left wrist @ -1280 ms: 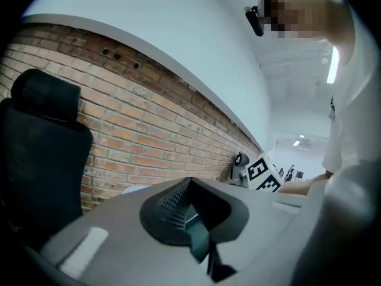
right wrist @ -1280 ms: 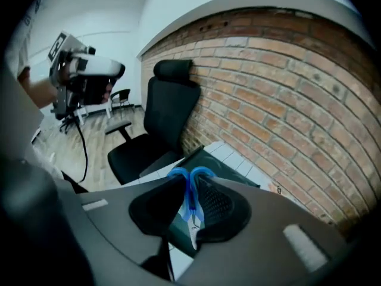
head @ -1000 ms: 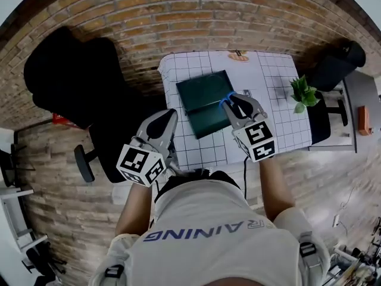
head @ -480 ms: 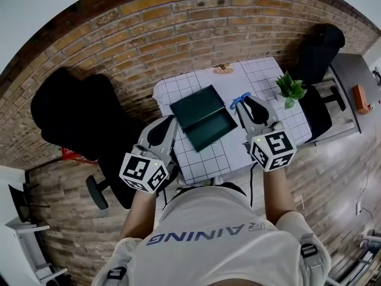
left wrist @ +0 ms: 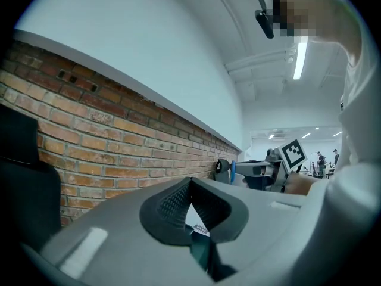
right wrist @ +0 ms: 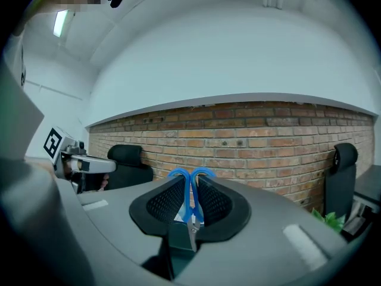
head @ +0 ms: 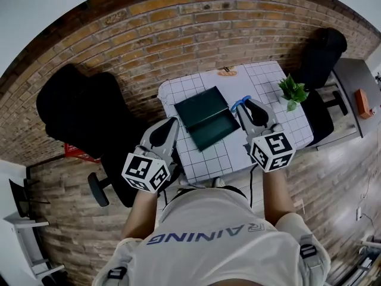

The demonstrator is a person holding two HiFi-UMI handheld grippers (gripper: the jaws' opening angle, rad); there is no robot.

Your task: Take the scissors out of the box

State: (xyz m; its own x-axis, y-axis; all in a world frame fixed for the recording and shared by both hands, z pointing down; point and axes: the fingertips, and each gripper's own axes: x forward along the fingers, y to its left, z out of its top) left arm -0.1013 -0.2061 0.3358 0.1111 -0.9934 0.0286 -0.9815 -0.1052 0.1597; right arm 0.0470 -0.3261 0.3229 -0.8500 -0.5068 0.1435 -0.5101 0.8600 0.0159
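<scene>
The blue-handled scissors (head: 240, 103) are clamped between the pads of my right gripper (head: 249, 108), which is held in the air just right of the box. In the right gripper view the two blue handle loops (right wrist: 179, 174) stick out past the fingertips, and the metal blades (right wrist: 192, 226) point back toward the camera. The dark green box (head: 205, 117) lies open on the white gridded table (head: 266, 81), and nothing shows inside it. My left gripper (head: 169, 127) hovers off the table's left front corner with its fingertips (left wrist: 178, 199) meeting on nothing.
A small potted plant (head: 292, 91) stands at the table's right edge and a small brown item (head: 226, 71) at its far edge. Black chairs stand left (head: 77, 109) and right (head: 321, 46) of the table, with a brick wall (head: 178, 22) behind.
My right gripper has lifted the scissors from over the box and carried them to its right. The left gripper has risen a little. The head camera now looks from further back.
</scene>
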